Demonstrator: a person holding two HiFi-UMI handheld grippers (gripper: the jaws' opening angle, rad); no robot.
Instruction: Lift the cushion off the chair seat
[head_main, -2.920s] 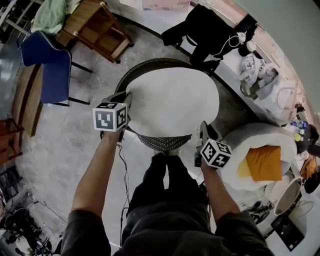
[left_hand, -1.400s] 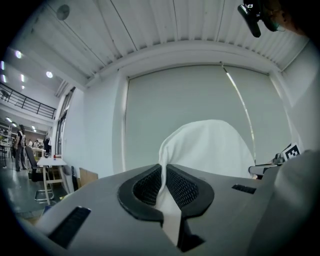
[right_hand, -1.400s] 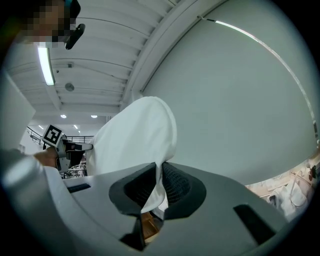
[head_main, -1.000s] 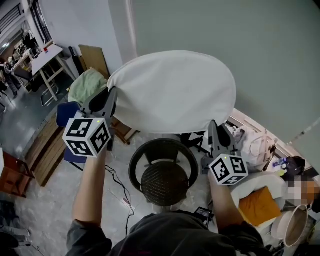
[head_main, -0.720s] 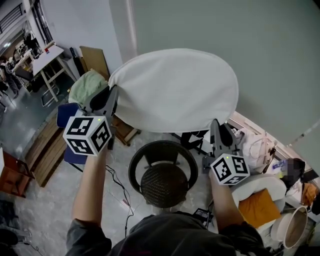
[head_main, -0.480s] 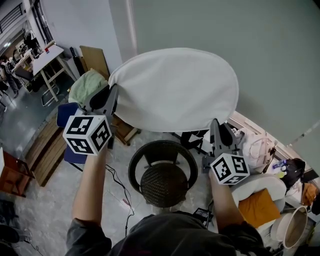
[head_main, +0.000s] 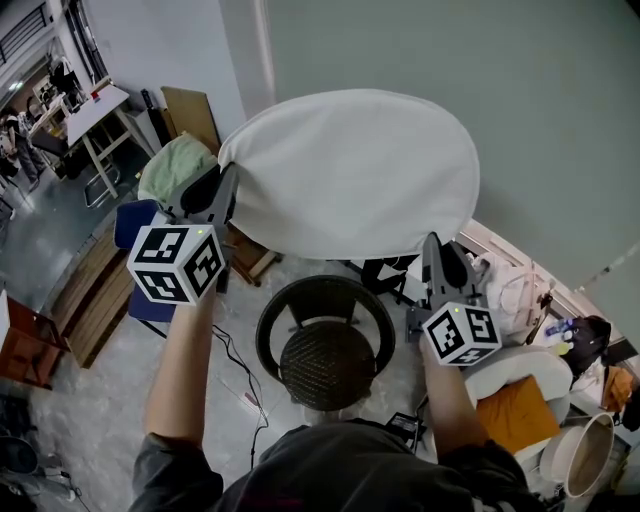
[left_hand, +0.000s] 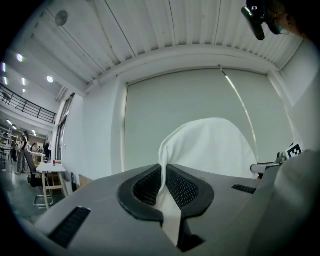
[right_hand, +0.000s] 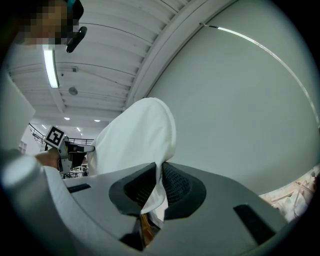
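White round cushion (head_main: 355, 170): hanging in the air well above the dark wicker chair (head_main: 325, 362), clear of its seat. Left gripper (head_main: 227, 186) is pinching its left edge, jaws nearly together on the fabric. Right gripper (head_main: 437, 248) is pinching its right edge likewise.

In the head view, the cushion (head_main: 350, 170) conceals the jaw tips of the left gripper (head_main: 226, 186) and the right gripper (head_main: 437, 247). A black object (head_main: 386, 272) directly below the cushion is partly covered and cannot be identified. A tub (head_main: 590, 455) far below-right of the cushion is cropped.
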